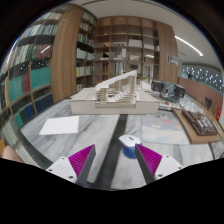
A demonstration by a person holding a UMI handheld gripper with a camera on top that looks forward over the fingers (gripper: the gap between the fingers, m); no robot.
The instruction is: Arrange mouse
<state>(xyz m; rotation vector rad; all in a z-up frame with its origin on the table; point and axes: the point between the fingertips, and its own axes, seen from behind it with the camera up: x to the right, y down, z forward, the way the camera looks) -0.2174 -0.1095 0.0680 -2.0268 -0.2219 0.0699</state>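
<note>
A white and blue mouse (127, 141) lies on the pale marbled table (100, 130), just ahead of my fingers and close to the right one. My gripper (112, 160) is open, its two magenta pads (80, 162) wide apart above the table. Nothing is between the fingers. A dark strip (108, 150) runs along the table from between the fingers toward the model.
A large wooden architectural model (115, 93) stands on the table beyond the mouse. A white sheet (60, 125) lies to the left. A brown board (198, 124) with small items lies to the right. Bookshelves (50, 60) fill the background.
</note>
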